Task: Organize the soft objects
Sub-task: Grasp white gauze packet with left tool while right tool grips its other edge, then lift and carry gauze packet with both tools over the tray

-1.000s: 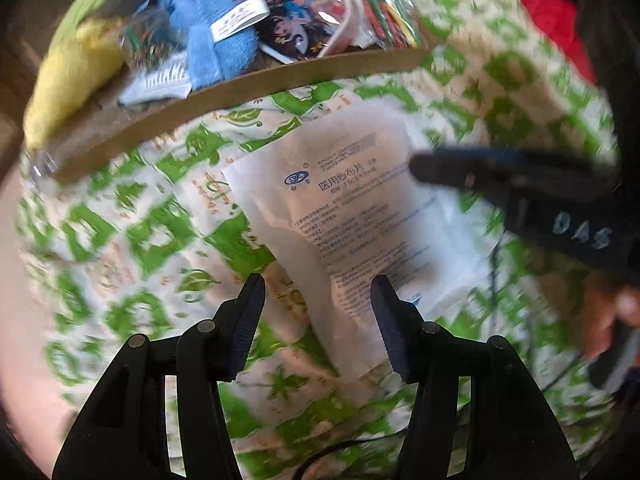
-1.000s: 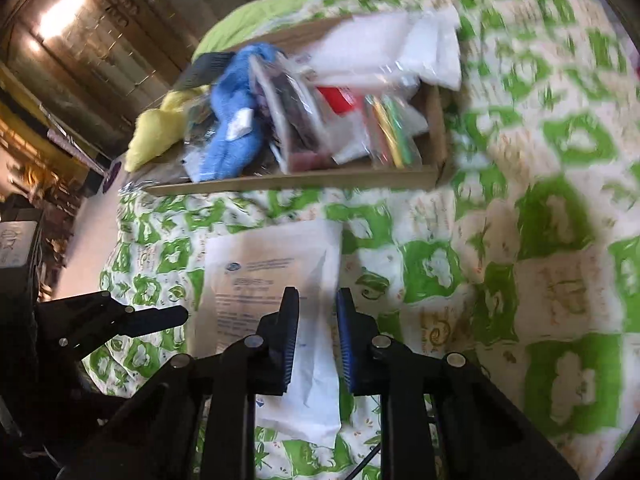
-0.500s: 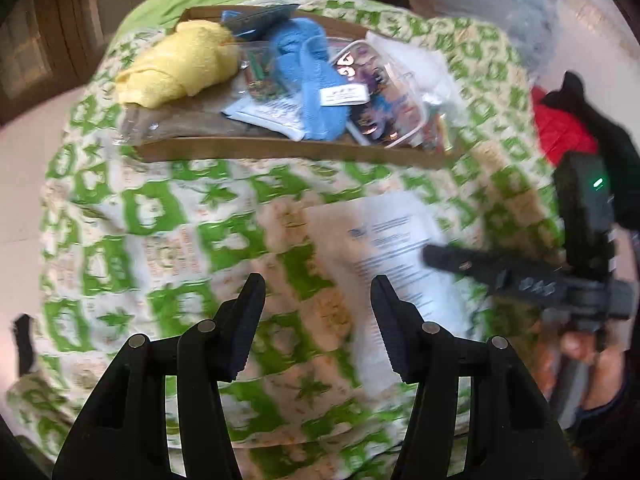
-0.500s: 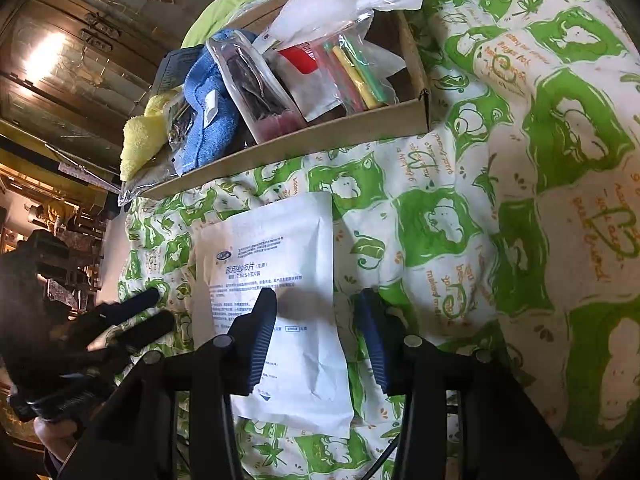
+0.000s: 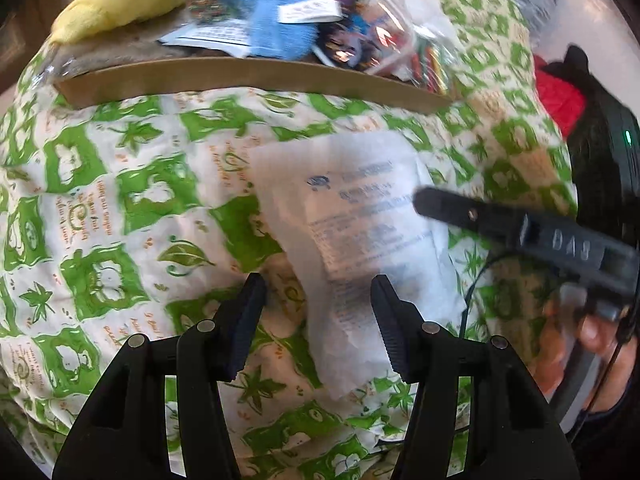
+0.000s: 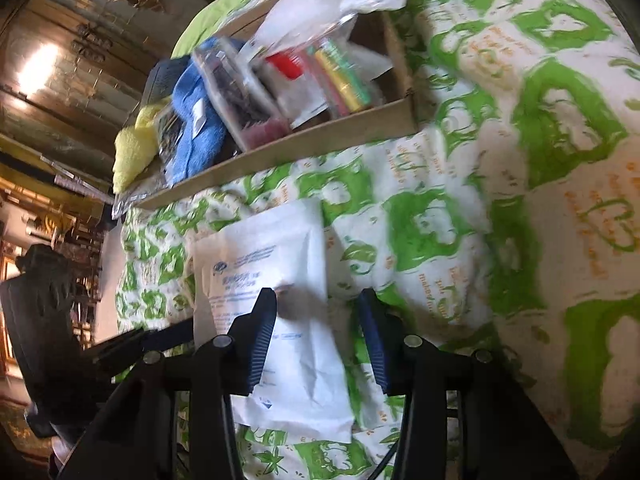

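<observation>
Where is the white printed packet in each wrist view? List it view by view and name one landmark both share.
Left wrist: the white printed packet lies on the green-patterned cover, centre-right, reaching down between the left gripper fingers, with the right gripper over its right side.
Right wrist: the packet lies lower centre-left, under the gripper's left finger.
Shared landmark: the cardboard tray just beyond it.
</observation>
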Tool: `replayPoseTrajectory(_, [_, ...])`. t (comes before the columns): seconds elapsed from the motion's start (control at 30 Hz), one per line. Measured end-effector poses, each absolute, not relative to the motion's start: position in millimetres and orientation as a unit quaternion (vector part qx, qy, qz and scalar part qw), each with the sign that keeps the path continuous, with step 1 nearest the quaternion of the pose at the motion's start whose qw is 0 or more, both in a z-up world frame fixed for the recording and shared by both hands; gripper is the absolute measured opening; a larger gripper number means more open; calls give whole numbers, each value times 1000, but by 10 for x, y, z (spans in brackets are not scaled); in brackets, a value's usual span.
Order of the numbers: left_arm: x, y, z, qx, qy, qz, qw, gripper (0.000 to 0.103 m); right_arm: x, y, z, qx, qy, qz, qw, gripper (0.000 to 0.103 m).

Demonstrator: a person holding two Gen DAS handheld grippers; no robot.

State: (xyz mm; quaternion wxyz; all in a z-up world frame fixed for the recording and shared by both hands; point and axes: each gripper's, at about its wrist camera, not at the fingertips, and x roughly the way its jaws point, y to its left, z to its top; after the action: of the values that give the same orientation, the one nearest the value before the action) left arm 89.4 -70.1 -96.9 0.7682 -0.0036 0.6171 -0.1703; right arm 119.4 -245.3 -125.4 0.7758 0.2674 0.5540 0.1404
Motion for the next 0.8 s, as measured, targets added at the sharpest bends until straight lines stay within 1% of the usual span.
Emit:
replayPoseTrajectory(0.1, [908, -748, -1046, 1, 625, -171, 762, 55, 1207, -2454, -1281, 272, 559, 146, 770, 43])
replayPoseTrajectory(0.2, [899, -788, -1057, 1, 620, -175, 765, 55, 1197, -2309, -1288, 249, 566, 169, 767, 42])
replayPoseTrajectory(0.27, [873, -867, -1052, 15, 611, -181, 771, 48, 1163, -2182, -1240, 217, 564, 177, 777, 40])
replayPoseTrajectory(0.33, [841, -970, -1030, 22, 600, -194, 776, 35, 1134, -2099, -1201, 191, 559, 177, 787, 36])
replayPoseTrajectory(0.4, [815, -1033, -1023, 35, 593, -193, 781, 34, 1116, -2070, -1175, 183, 556, 176, 791, 31])
replayPoseTrajectory(0.47, [806, -1061, -1014, 37, 587, -194, 785, 31, 1099, -2086, -1151, 187, 552, 174, 794, 26])
replayPoseTrajectory(0.53, [801, -1025, -985, 28, 583, -195, 788, 27, 1089, -2105, -1137, 194, 549, 174, 794, 22])
replayPoseTrajectory(0.8, [703, -948, -841, 30, 561, -196, 803, 27, 1054, -2186, -1060, 204, 535, 178, 800, 21])
